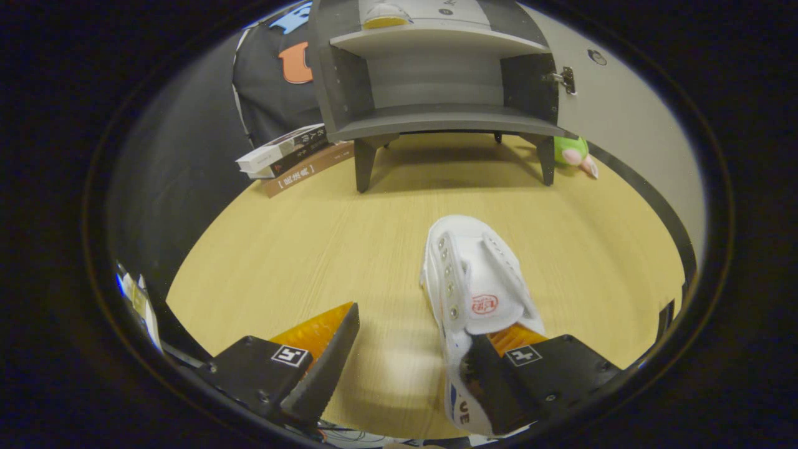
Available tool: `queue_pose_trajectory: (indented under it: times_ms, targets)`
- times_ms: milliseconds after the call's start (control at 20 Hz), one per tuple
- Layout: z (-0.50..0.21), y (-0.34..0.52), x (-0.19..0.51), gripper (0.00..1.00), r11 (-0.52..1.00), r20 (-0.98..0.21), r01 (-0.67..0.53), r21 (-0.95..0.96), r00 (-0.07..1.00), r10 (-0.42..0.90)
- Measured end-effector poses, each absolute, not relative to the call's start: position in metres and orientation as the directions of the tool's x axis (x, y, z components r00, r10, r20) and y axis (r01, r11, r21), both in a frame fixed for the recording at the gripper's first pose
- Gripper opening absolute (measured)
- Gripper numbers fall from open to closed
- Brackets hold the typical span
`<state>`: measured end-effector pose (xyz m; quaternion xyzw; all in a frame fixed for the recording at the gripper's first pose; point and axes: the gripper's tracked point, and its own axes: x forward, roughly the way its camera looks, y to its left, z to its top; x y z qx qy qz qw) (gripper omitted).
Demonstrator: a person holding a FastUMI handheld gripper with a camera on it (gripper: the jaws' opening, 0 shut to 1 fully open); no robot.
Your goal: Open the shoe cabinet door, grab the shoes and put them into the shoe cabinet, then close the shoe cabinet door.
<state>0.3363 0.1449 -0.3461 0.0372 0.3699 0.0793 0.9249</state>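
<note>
Here, in the gripper view, the gripper [408, 368] stands spread wide: its right finger sits inside the white sneaker [477, 293] on the wooden table [299, 249], its left apart. Light and soft, the sneaker should pinch best at its heel wall. The shoe cabinet [436, 75] stands open beyond.

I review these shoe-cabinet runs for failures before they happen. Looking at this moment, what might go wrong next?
1. The hand-held gripper is open, and the white shoe sits against one finger rather than centred between them; closing now may pinch only its edge or push it aside.
2. The upper shelf already holds a shoe, so the lower shelf looks the safer target.
3. The open cabinet door stands beside the approach path and might get bumped.
</note>
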Motion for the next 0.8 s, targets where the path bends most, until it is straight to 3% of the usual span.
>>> queue_pose_trajectory:
  times_ms: [150, 350, 500, 700, 800]
  targets:
    - [-0.348, 0.140, 0.344, 0.95, 0.986, -0.673, -0.115, 0.124, 0.720, 0.169]
    - [-0.348, 0.128, 0.353, 0.57, 0.991, -0.653, -0.073, 0.115, 0.746, 0.131]
    - [-0.349, 0.129, 0.358, 0.21, 0.989, -0.626, -0.110, 0.098, 0.766, 0.147]
    - [-0.345, 0.127, 0.358, 0.11, 0.985, -0.636, -0.155, 0.081, 0.752, 0.171]
    - [-0.335, 0.121, 0.362, 0.10, 0.986, -0.631, -0.151, 0.077, 0.758, 0.166]
